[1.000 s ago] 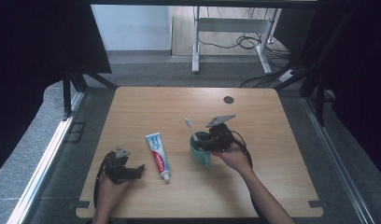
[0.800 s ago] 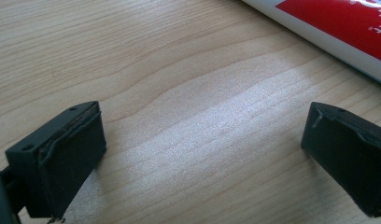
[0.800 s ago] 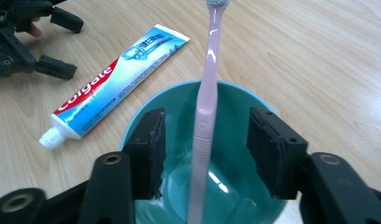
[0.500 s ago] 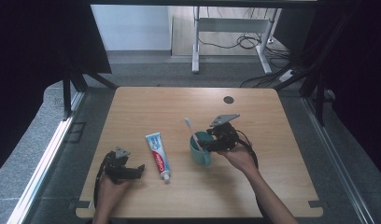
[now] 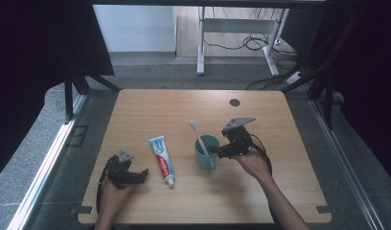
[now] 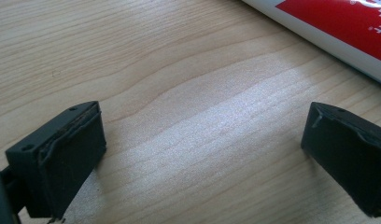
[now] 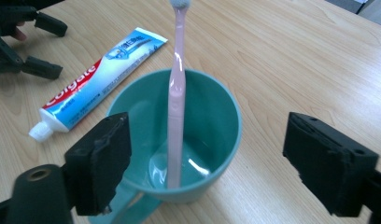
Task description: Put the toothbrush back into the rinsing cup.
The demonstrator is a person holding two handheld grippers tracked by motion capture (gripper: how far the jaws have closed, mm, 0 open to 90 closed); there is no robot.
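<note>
Now we see our right tool (image 5: pixel 221 149) with its jaws spread wide, and nothing is pinched between them. They have just been opening, and a second ago this tool sat low and close over the green cup (image 5: pixel 206 152). It has since lifted a little and pulled back to the cup's right side. The pink toothbrush (image 5: pixel 199 137) stands in the cup by itself, handle down and bristles up, leaning on the rim. In the right gripper view the toothbrush (image 7: pixel 178 93) rests on the bottom of the cup (image 7: pixel 216 140), and the black jaws stand apart on each side, not touching it. So we think the brush has been let go and the job of putting it in the cup looks done.

Our left tool (image 5: pixel 136 175) rests at the near left of the table (image 5: pixel 136 105), open too, holding nothing. It has not moved. The toothpaste tube (image 5: pixel 162 159) lies flat between it and the cup, and it has not moved either.
</note>
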